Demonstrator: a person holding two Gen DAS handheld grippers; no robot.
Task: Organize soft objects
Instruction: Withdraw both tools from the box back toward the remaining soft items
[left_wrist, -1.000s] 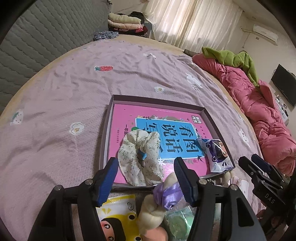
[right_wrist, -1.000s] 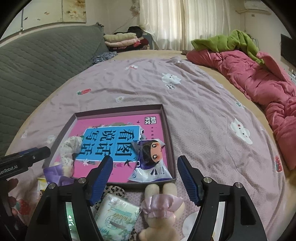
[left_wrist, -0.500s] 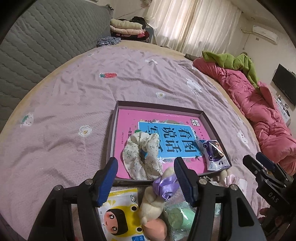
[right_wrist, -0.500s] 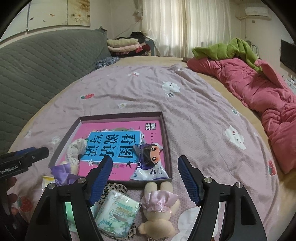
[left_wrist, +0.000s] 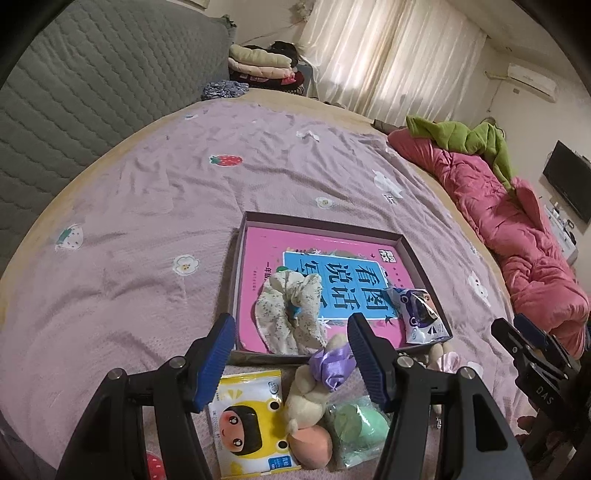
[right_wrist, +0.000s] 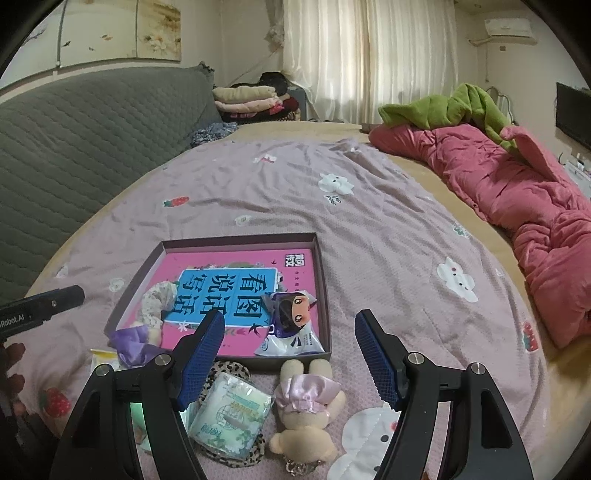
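Soft objects are only partly sorted. In your left wrist view, the floral cream fabric scrunchie (left_wrist: 290, 314) and purple cartoon tissue pack (left_wrist: 419, 314) lie inside the shallow dark tray (left_wrist: 317, 223), centre frame; the yellow cartoon packet (left_wrist: 249, 424) and purple-bowed cream plush (left_wrist: 314, 387) wait below it. Your left gripper (left_wrist: 291, 358) gapes wide, holding nothing.

In your right wrist view, the pink-dressed plush bear (right_wrist: 306, 410) lies lengthwise, head toward the bottom edge, feet touching the tray. Your right gripper (right_wrist: 290, 356) hangs empty, jaws spread.

My left tool (left_wrist: 291, 358) and right tool (right_wrist: 290, 354) are black frames with ribbed blue pads and silver screws.
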